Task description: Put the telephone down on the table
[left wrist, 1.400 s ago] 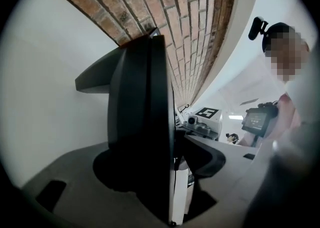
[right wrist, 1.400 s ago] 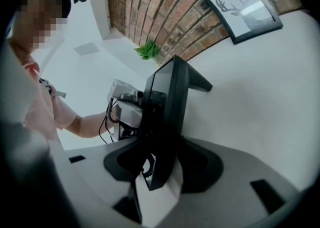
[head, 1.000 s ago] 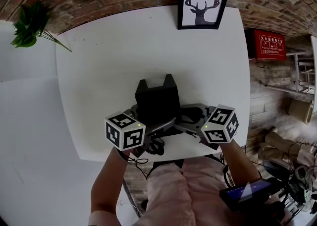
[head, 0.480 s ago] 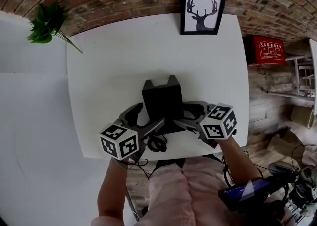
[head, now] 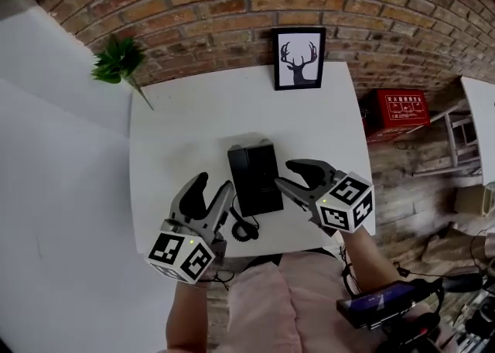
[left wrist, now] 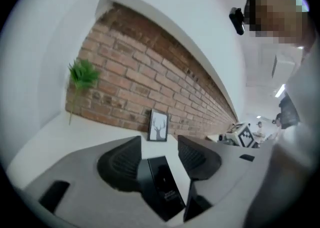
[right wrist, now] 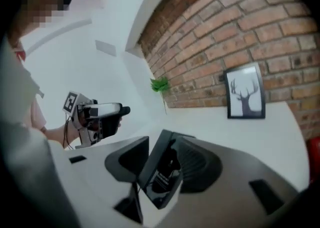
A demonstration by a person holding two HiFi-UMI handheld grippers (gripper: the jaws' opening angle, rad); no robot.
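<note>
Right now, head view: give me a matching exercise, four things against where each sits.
Things:
1 telephone
2 deer picture
3 plant
4 red box

Places:
A off the table, to its right
B on the table, near its middle
C table's far edge, against the brick wall
D by the table's far left corner

Pairs: 1-B, 2-C, 3-D, 4-A

Nothing legible in the rm. Red box (head: 398, 109) right of the table (head: 178, 127): white print, too small to read. Telephone (right wrist: 160, 172): small white label, blurred. Left cube (head: 182, 252) & right cube (head: 348, 203): b/w square code markers only, no letters or nos.
</note>
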